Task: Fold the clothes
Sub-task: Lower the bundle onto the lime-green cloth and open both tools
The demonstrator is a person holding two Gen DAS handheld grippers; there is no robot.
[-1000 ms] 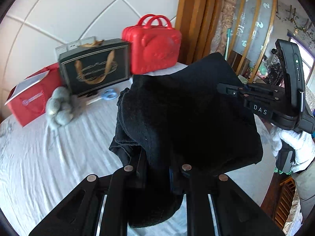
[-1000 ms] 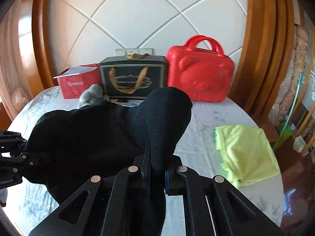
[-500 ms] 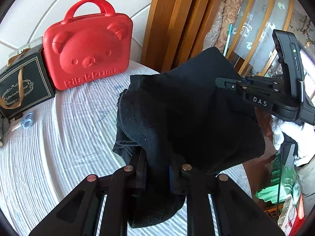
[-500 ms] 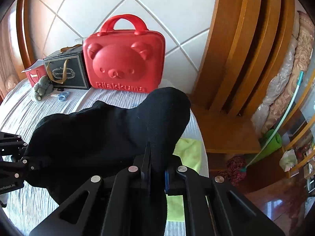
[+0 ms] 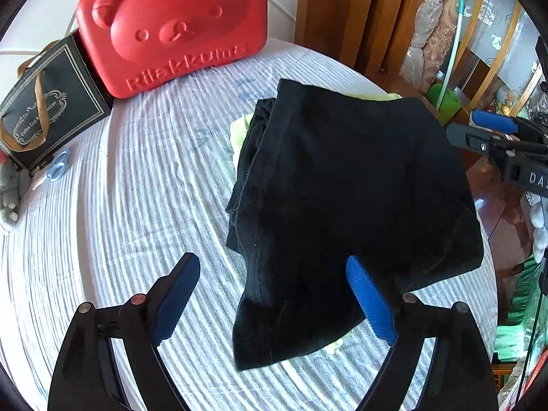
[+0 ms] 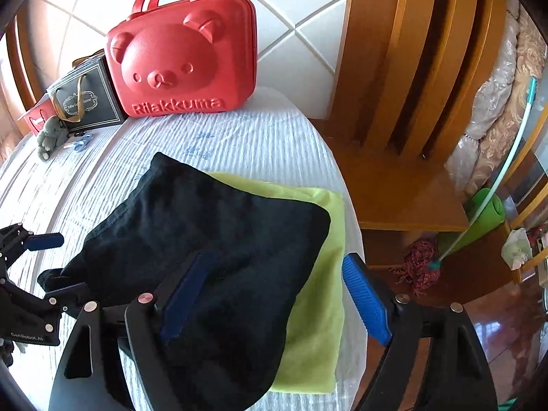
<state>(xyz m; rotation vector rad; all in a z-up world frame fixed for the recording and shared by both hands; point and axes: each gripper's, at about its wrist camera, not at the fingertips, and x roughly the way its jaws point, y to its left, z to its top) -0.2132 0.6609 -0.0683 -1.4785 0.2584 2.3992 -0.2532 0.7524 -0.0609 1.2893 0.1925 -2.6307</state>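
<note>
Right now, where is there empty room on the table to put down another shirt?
The widest bare cloth lies left of the black garment, in front of the red bear case and black gift bag. The right edge is crowded: black garment stacked on the yellow-green one. The back left corner holds scissors and a toy.

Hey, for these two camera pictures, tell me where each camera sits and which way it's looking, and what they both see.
Left wrist: sits on the left gripper, looking down over the black garment on the bed; its own opening fingers frame it, the right gripper and a white glove at right.
Right wrist: sits on the right gripper, facing the black garment lying on the yellow-green cloth; left gripper at left edge.
Shared: garment, red bear case, black gift bag.
</note>
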